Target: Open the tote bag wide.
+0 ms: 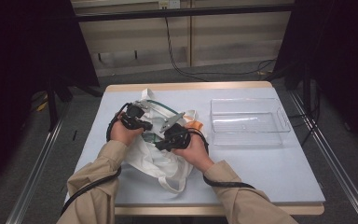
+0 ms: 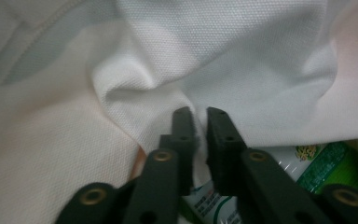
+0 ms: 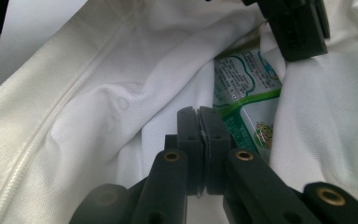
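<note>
On the blue-grey table (image 1: 270, 172) a white cloth tote bag (image 1: 156, 161) lies slumped at the person's side, with an empty clear plastic tray (image 1: 249, 122) well apart to its right. Both hands work at the bag's mouth: the left gripper (image 2: 200, 122) has its jaws drawn almost together on a fold of the white fabric, and the right gripper (image 3: 198, 122) has its jaws pressed flat against each other, a thin edge of cloth seemingly caught between them — the grip itself is hard to make out. Inside the opening sits a green-and-white printed packet (image 3: 244, 93). In the right gripper view it lies just beyond and to the right of the jaws, its long axis running away from them, deeper into the bag; in the left gripper view it (image 2: 321, 161) shows low, just beside the jaws. The right gripper looks the nearer for reaching in — once the cloth is parted.
</note>
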The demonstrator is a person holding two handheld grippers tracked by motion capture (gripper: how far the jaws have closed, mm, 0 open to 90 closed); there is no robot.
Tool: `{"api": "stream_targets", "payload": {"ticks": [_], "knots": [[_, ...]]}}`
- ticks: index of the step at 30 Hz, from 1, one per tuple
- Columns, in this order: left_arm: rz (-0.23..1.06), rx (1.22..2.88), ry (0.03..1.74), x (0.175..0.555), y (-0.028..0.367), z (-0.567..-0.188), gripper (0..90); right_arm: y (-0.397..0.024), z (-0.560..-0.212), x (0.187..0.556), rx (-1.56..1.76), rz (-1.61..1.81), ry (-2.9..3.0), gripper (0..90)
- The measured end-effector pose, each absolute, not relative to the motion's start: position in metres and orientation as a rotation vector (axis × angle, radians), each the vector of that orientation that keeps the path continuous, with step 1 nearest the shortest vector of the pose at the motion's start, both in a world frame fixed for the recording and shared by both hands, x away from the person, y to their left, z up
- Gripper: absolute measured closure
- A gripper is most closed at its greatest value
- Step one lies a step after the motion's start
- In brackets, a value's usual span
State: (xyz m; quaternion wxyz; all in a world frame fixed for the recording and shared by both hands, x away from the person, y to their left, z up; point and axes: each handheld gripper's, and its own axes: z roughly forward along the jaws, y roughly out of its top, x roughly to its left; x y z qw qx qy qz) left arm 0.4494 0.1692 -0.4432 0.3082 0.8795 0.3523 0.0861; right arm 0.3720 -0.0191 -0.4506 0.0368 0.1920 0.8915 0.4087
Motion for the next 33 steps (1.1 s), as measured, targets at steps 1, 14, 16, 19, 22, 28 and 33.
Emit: {"api": "stream_targets", "payload": {"ticks": [1,14,16,19,22,28,33], "knots": [[0.217,2.320,0.946,0.451,0.169,-0.444,88.0,-0.019,-0.450,0.372,0.593,1.258,2.739,88.7],[0.237,2.263,0.997,0.458,0.168,-0.445,90.0,-0.022,-0.459,0.359,0.520,1.250,2.845,89.3],[0.245,2.262,0.985,0.460,0.168,-0.446,90.0,-0.022,-0.461,0.356,0.539,1.240,2.849,89.3],[0.244,2.237,1.010,0.460,0.167,-0.447,90.0,-0.022,-0.464,0.354,0.536,1.233,2.856,89.3],[0.246,2.221,1.018,0.460,0.167,-0.447,90.0,-0.024,-0.468,0.353,0.548,1.256,2.848,89.3],[0.216,2.197,1.003,0.457,0.174,-0.448,89.7,-0.025,-0.466,0.354,0.574,1.269,2.831,88.5],[0.203,2.178,0.978,0.445,0.182,-0.440,86.9,-0.028,-0.460,0.359,0.592,1.297,2.803,82.4]]}}
